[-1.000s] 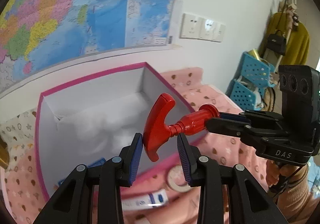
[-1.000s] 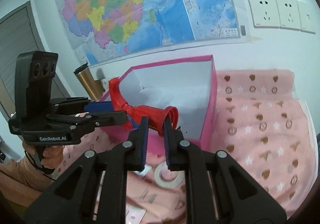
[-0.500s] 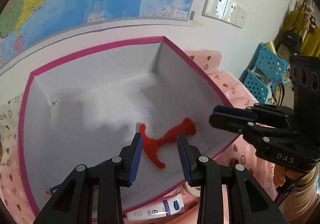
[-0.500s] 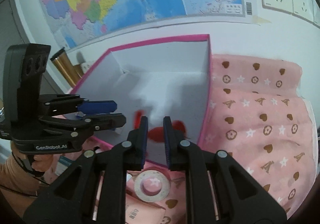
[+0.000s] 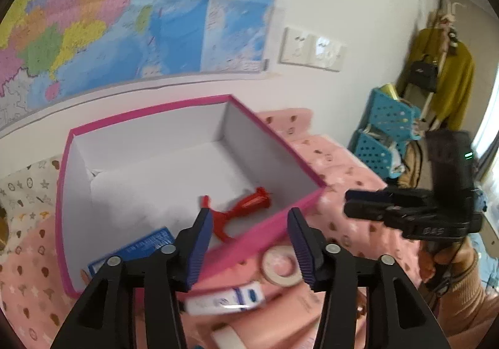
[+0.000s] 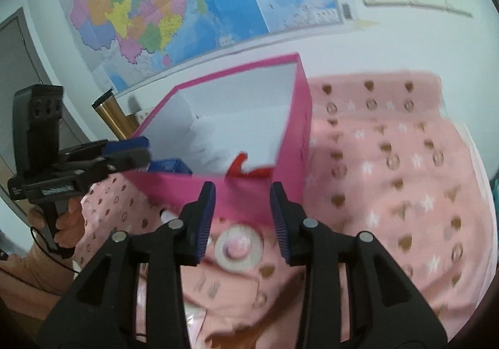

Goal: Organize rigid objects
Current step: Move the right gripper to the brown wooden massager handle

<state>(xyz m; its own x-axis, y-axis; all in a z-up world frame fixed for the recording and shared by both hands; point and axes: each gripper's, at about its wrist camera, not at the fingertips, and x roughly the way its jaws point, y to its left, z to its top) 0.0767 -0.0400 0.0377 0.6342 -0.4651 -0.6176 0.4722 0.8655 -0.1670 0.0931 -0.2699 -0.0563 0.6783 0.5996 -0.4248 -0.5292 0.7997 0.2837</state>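
Observation:
A red T-handled tool (image 5: 246, 208) lies on the white floor of the pink-rimmed box (image 5: 274, 136), beside a blue packet (image 5: 140, 247). In the right wrist view only a bit of the red tool (image 6: 249, 169) shows over the box's near wall (image 6: 218, 189). My left gripper (image 5: 249, 236) hovers at the box's near rim, its jaws opening with nothing between them. My right gripper (image 6: 242, 211) is just outside the near wall, above a roll of tape (image 6: 238, 247), jaws opening and empty. Each gripper appears in the other's view, the right gripper (image 5: 352, 205) and the left gripper (image 6: 140, 150).
The box stands on a pink patterned cloth (image 6: 389, 161) against a wall with a map (image 6: 187, 5) and sockets. A tape roll (image 5: 282, 261) and a white tube (image 5: 227, 299) lie in front of the box. A gold cylinder (image 6: 109, 111) stands at left; blue baskets (image 5: 383, 130) at right.
A second ago both grippers held the red tool above the box. It has dropped into the box, both grippers have pulled back toward the near rim, and their jaws have spread apart.

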